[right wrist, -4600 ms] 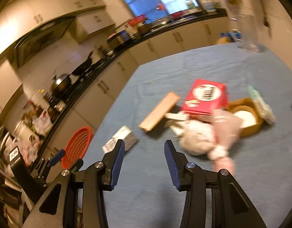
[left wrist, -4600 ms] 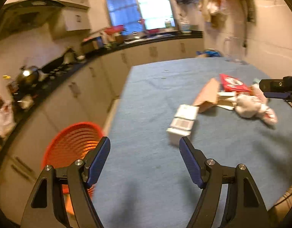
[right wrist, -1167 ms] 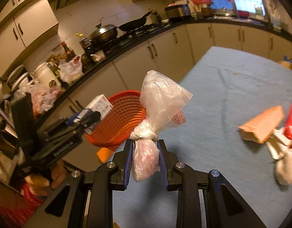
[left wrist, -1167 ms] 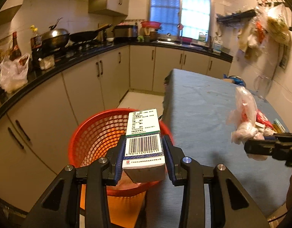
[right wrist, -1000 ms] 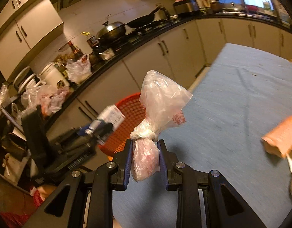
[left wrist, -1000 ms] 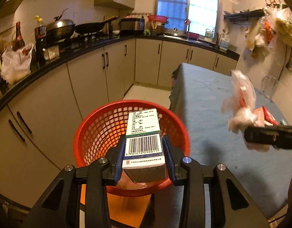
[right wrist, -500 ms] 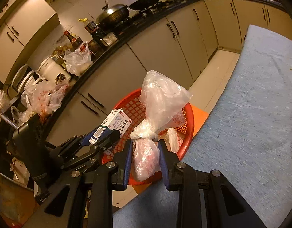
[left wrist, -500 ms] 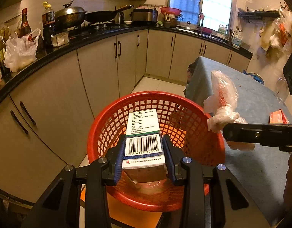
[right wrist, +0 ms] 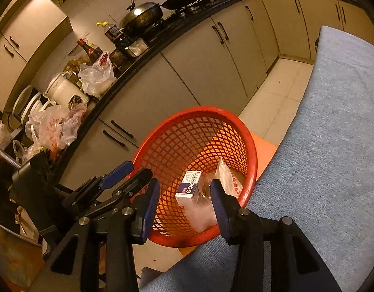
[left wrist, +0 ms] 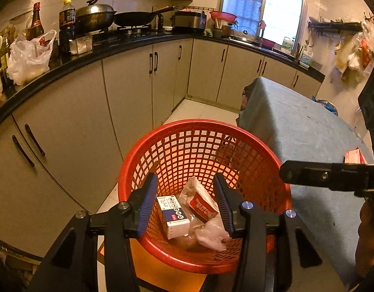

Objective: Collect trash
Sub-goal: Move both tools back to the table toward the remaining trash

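Both the left gripper (left wrist: 184,200) and right gripper (right wrist: 184,204) hang with jaws apart, empty, above the red basket (left wrist: 140,150) at lower centre, where the white box (left wrist: 173,216) and plastic bag (left wrist: 206,226) lie. Next, lift clear of the rim before swinging toward the surface (left wrist: 296,131).

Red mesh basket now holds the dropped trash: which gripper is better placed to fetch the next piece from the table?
Probably the right gripper: open, empty, hanging by the blue-covered table edge. The left gripper sits farther over the red mesh basket.

left gripper (left wrist: 184,203): black frame, blue ribbed fingers (left wrist: 146,200), silver screws | right gripper (right wrist: 184,206): same
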A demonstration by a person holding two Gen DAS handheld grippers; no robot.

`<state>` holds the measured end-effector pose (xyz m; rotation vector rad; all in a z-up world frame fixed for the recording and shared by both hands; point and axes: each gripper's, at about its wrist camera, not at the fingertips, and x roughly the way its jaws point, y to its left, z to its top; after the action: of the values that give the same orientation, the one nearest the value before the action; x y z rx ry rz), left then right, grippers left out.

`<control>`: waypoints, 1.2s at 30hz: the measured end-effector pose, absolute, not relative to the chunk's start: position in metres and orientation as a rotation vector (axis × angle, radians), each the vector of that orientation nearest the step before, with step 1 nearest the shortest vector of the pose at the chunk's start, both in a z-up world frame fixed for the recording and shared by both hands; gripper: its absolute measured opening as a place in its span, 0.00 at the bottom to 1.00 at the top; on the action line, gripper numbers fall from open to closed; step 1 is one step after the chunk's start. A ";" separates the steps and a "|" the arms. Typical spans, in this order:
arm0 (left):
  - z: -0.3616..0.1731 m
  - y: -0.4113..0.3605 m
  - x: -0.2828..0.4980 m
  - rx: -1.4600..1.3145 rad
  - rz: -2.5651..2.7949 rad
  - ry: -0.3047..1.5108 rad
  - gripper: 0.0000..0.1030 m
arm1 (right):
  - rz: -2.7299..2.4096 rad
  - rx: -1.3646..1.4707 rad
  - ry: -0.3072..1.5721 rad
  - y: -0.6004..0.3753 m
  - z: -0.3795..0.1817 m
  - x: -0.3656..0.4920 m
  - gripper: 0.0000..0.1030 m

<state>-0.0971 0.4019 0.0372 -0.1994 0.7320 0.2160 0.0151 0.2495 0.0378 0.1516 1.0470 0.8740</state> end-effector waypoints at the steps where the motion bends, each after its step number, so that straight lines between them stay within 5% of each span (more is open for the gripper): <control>1: 0.038 0.401 -0.098 -0.199 0.215 0.730 0.45 | 0.875 0.155 1.042 0.248 0.039 0.014 0.45; 36: 0.068 0.264 -0.101 -0.040 0.035 0.709 0.58 | 0.721 0.367 0.925 0.067 0.063 -0.027 0.46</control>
<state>-0.1010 0.2639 0.0676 -0.0395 0.7087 0.0354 -0.0274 0.0670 0.0633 0.3670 0.9250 0.7206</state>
